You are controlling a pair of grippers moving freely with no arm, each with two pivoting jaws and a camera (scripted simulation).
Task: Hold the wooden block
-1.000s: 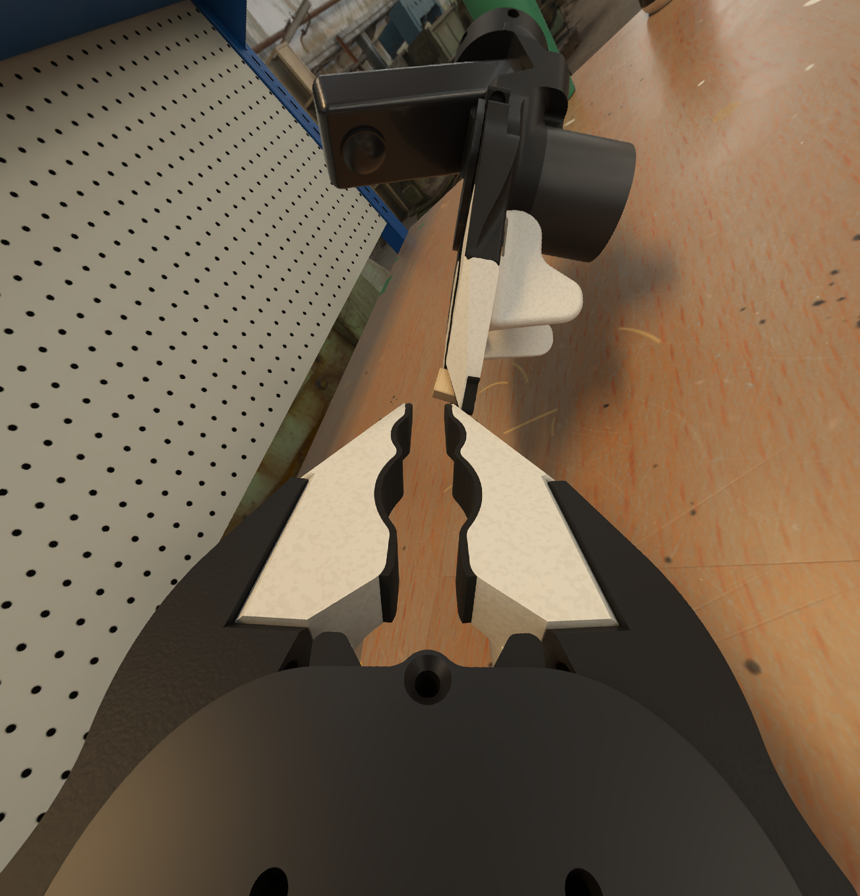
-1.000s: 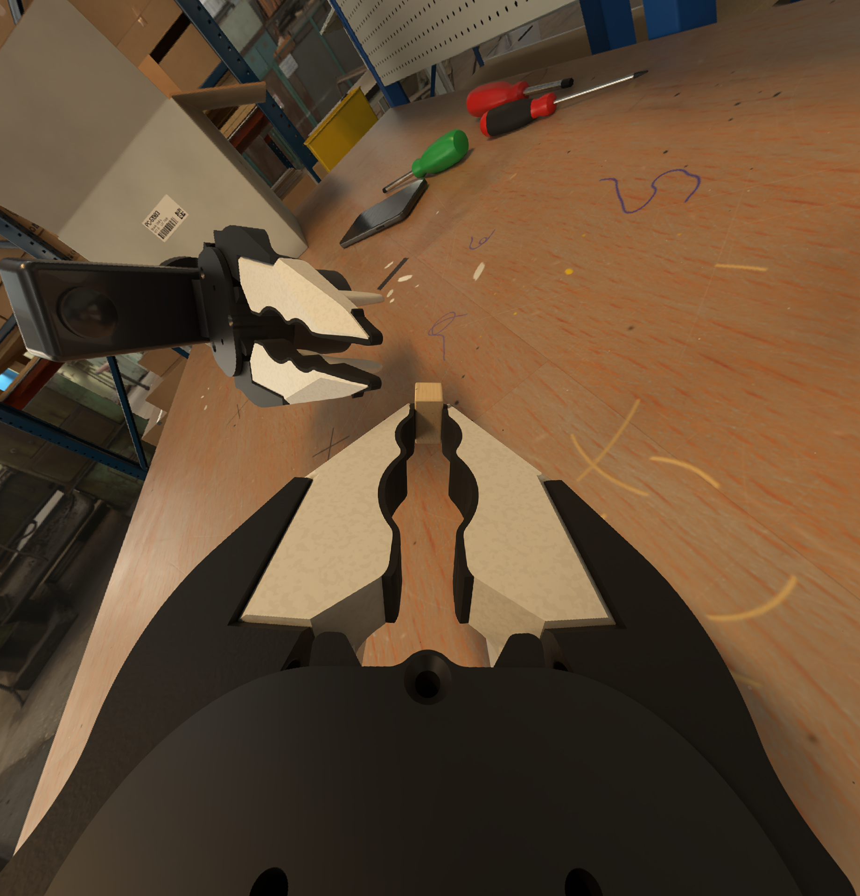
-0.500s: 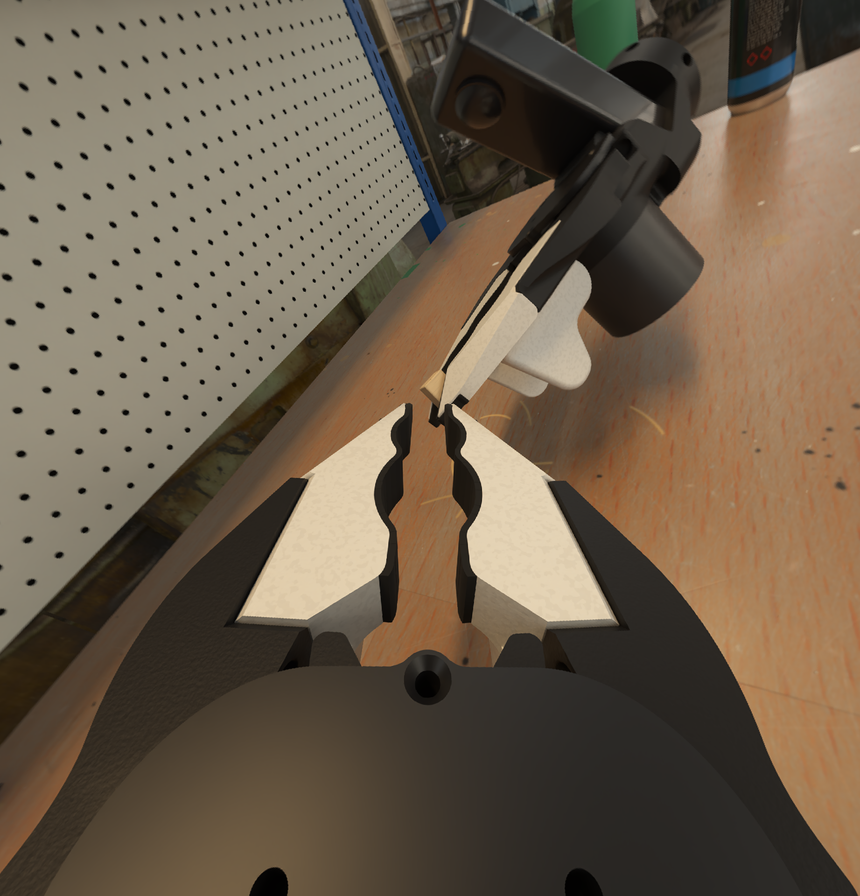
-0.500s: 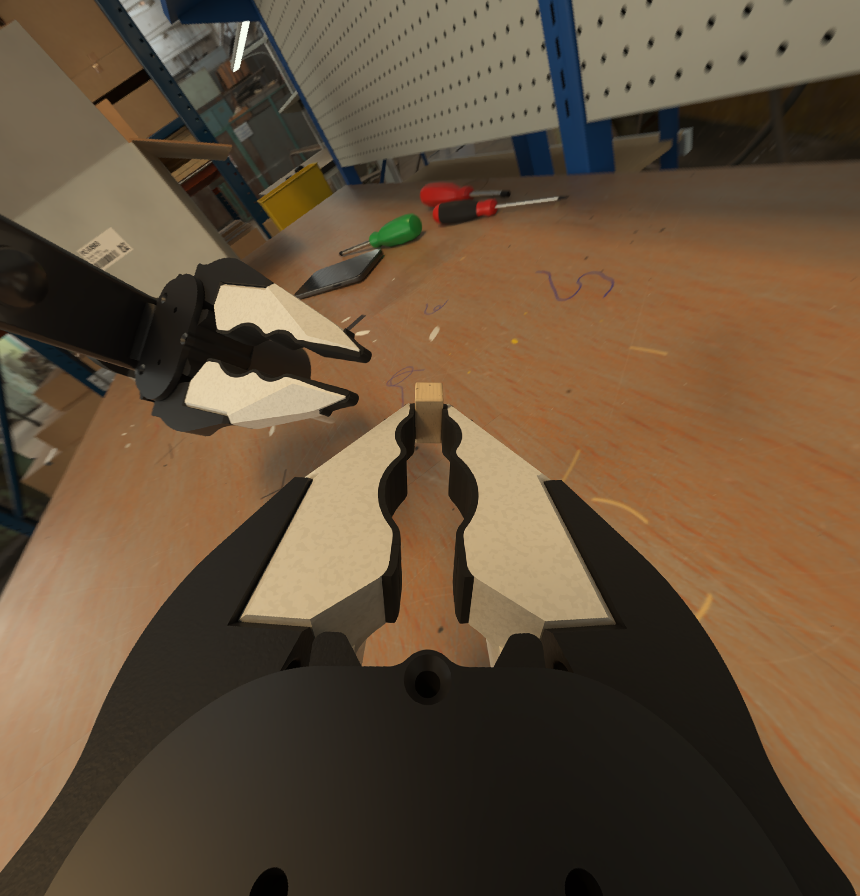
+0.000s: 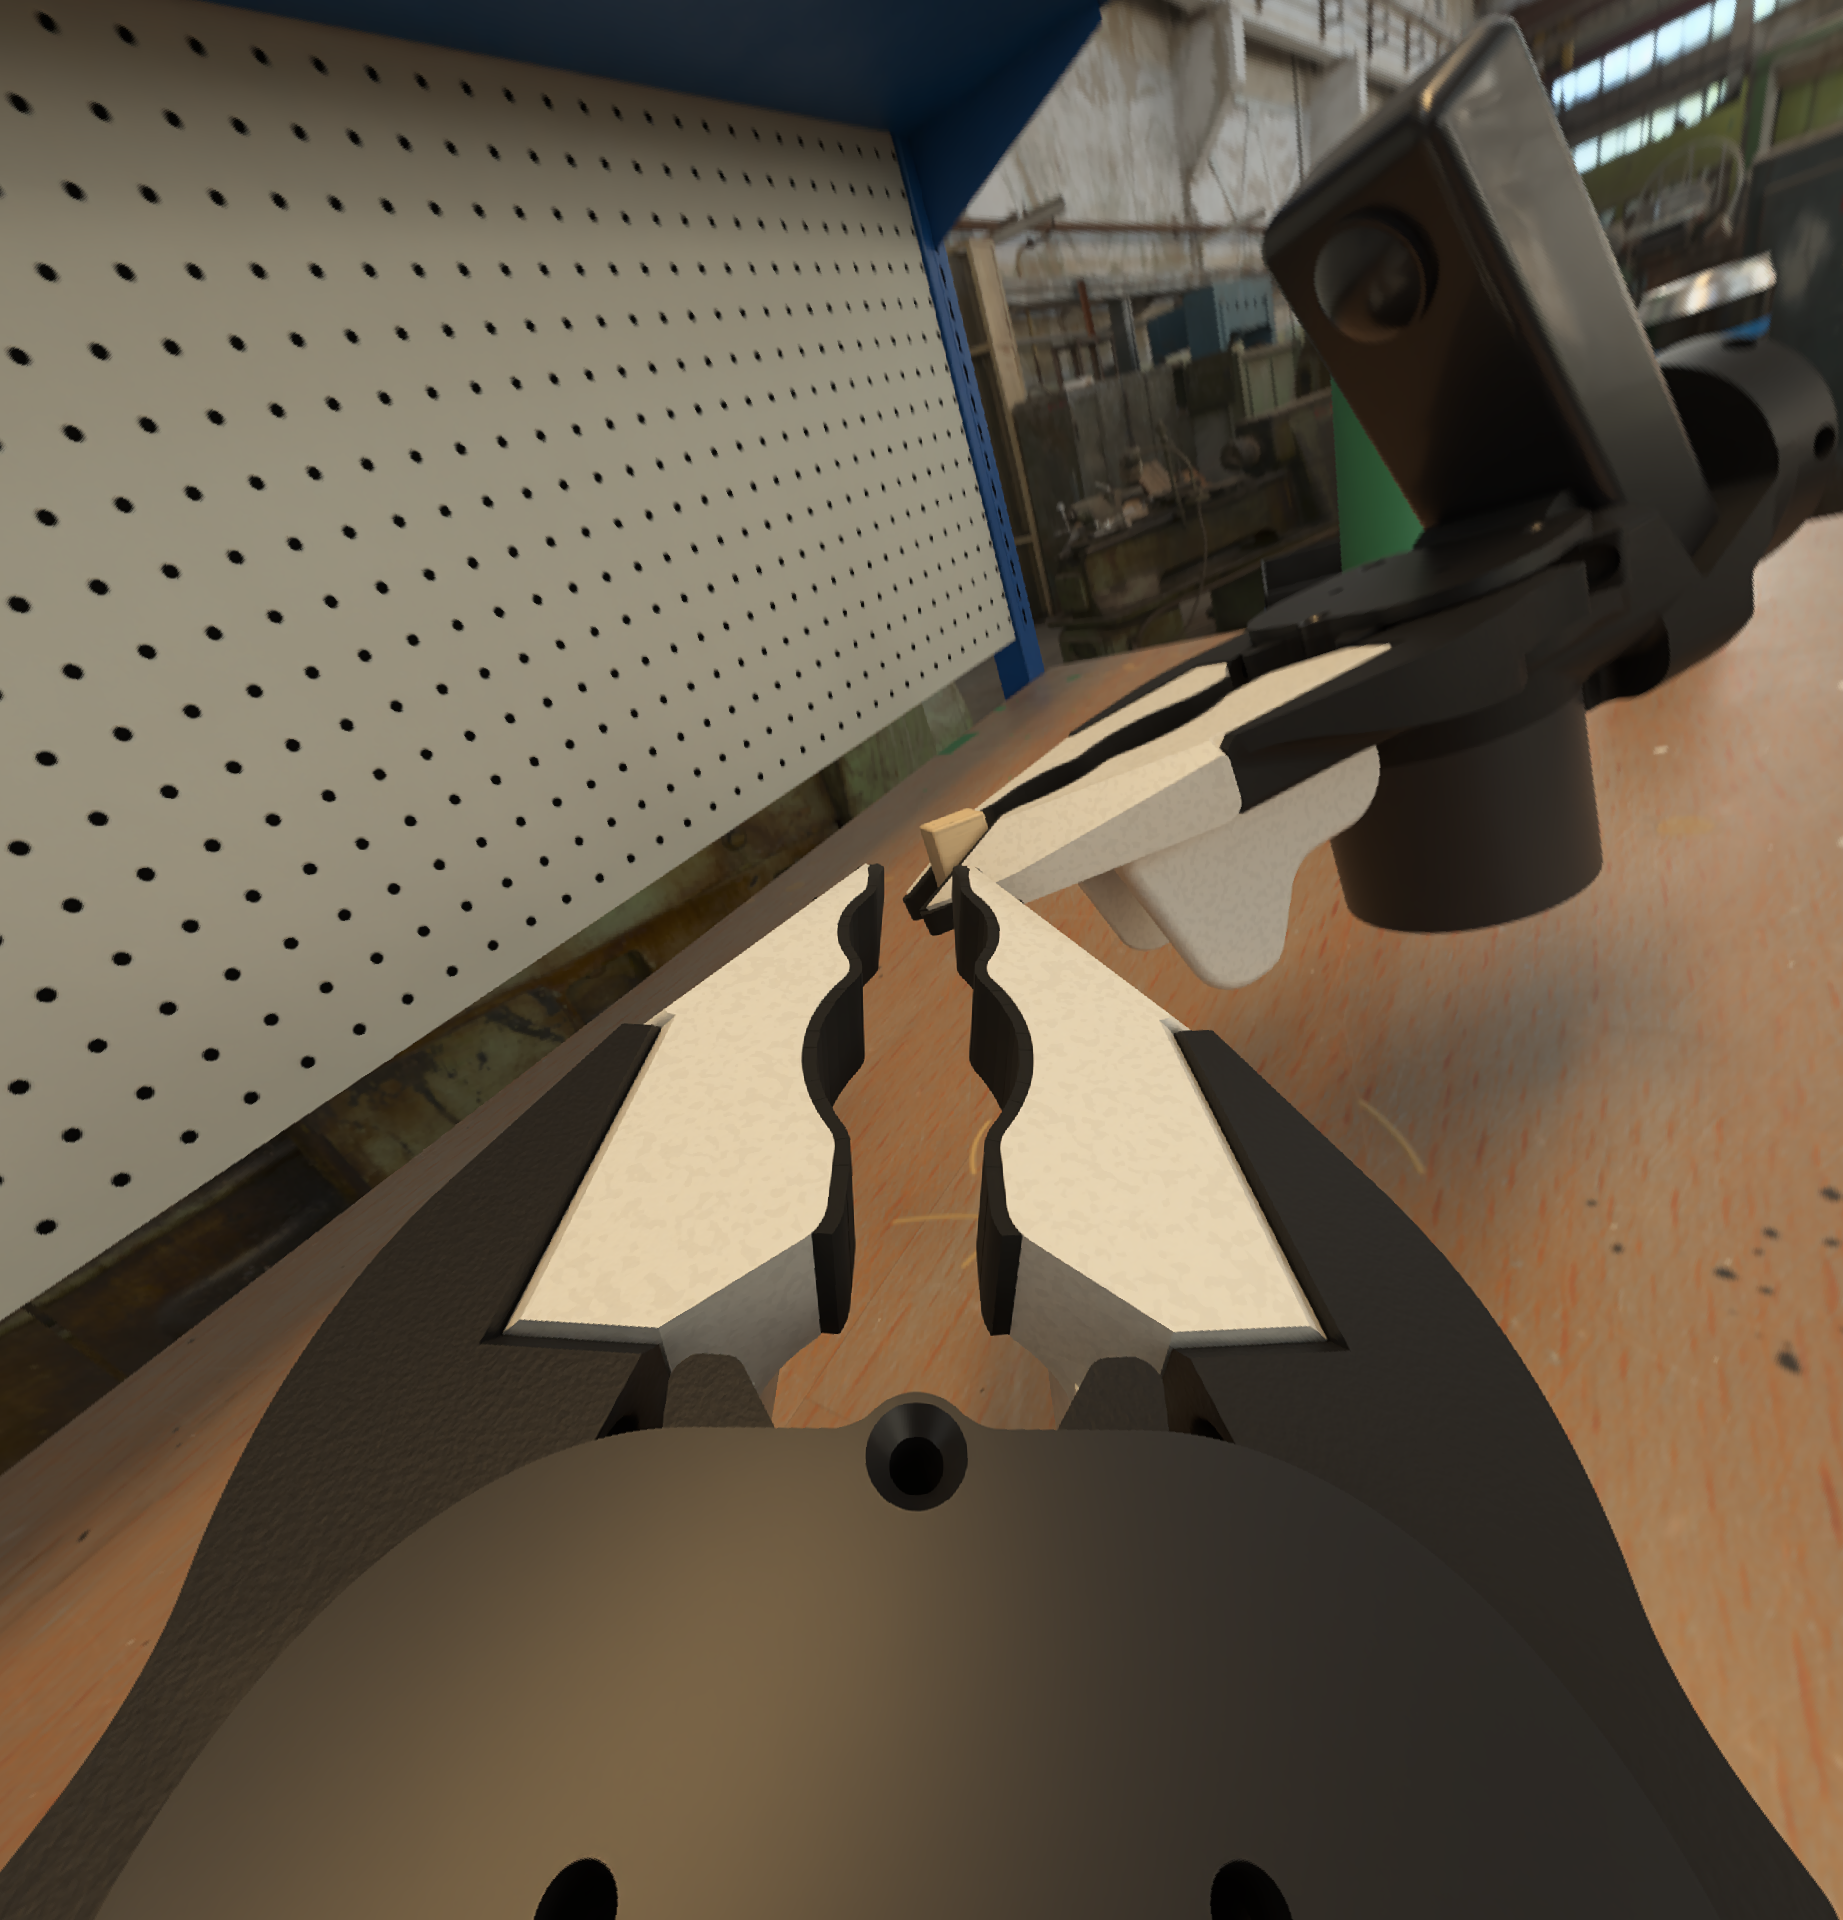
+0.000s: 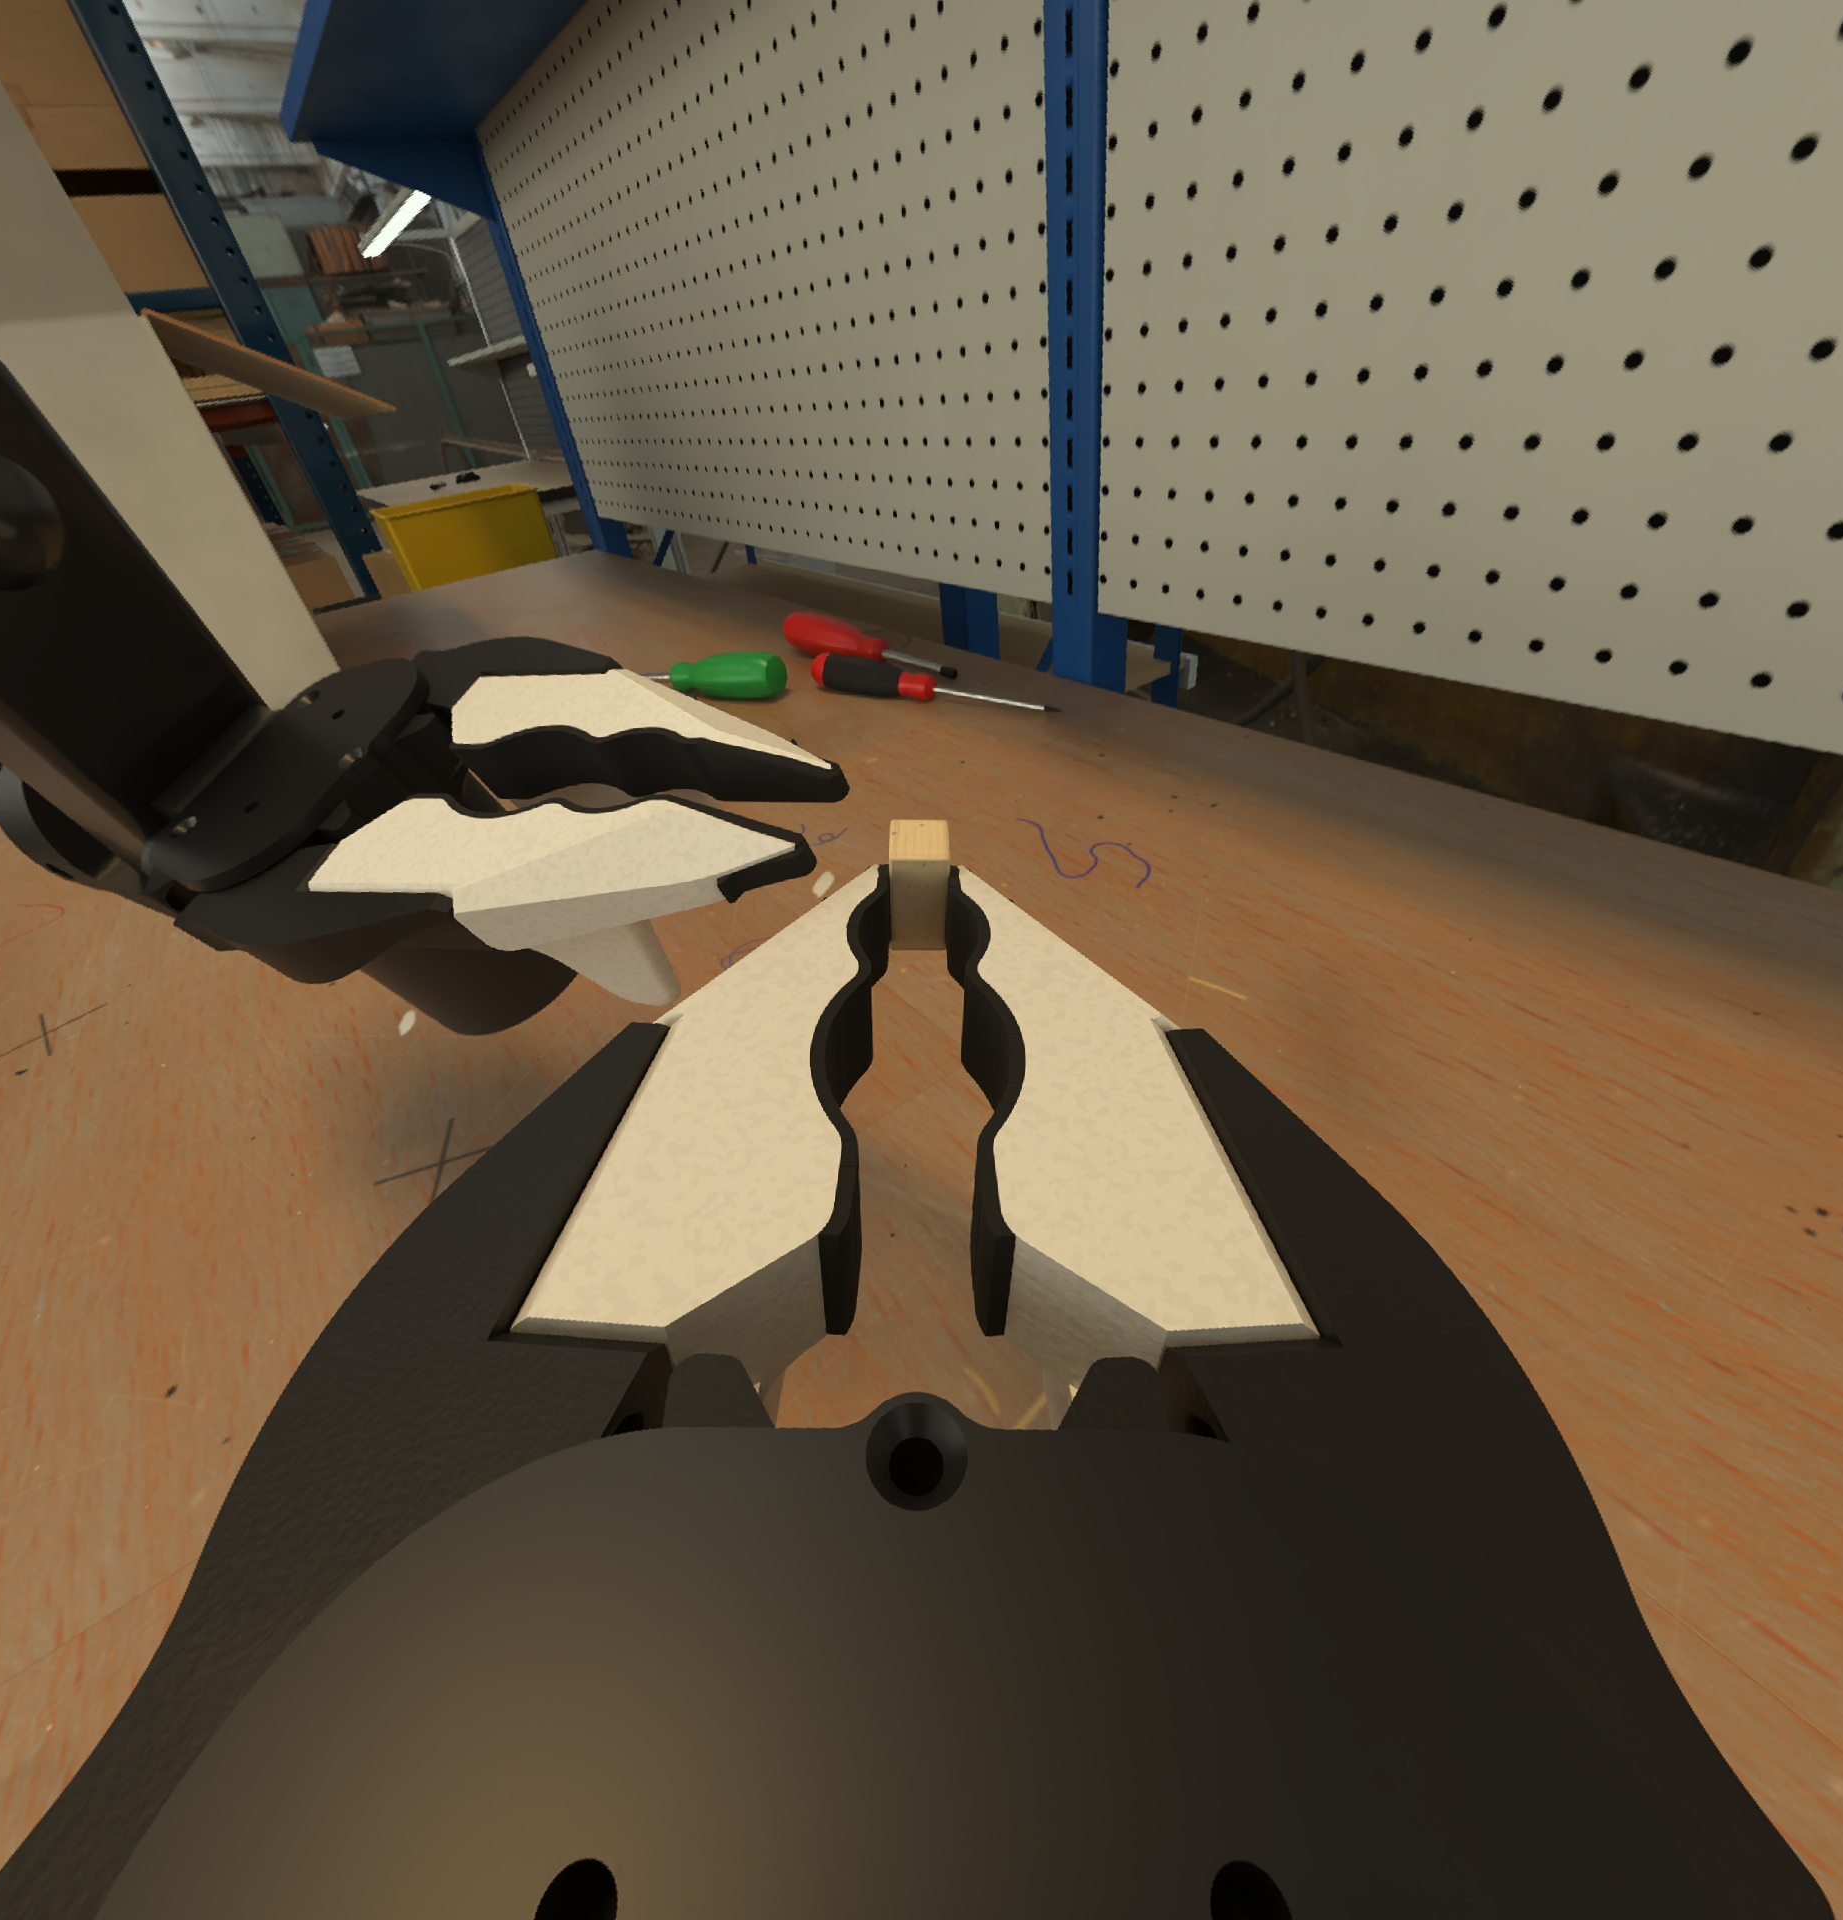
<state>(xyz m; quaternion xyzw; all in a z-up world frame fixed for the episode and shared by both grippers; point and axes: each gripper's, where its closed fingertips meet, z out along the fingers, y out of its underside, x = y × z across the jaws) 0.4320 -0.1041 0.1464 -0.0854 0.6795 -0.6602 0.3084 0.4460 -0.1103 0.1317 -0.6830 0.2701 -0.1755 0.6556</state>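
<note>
The wooden block (image 6: 917, 878) is small and pale. My right gripper (image 6: 917, 883) is shut on it at the fingertips and holds it above the wooden workbench (image 6: 1468, 1091). My left gripper (image 6: 818, 821) hangs just to the left of the block, fingers a little apart, with nothing between them. In the left wrist view, my left gripper (image 5: 917, 883) has a narrow empty gap. The right gripper (image 5: 964, 852) comes in from the upper right with the block (image 5: 946, 831) sticking out of its tips, just above and beyond my left fingertips.
A pegboard wall (image 6: 1416, 364) with blue posts runs along the bench's back edge and fills the left of the left wrist view (image 5: 429, 571). A green-handled screwdriver (image 6: 735, 675), a red one (image 6: 834, 634) and a black-and-red one (image 6: 875, 675) lie beyond the block. A yellow bin (image 6: 465, 535) stands far left.
Both grippers have tilted up, so the views have swung from the bench top toward the pegboard. The right gripper has kept the block. The left gripper's tips have stayed close beside it.
</note>
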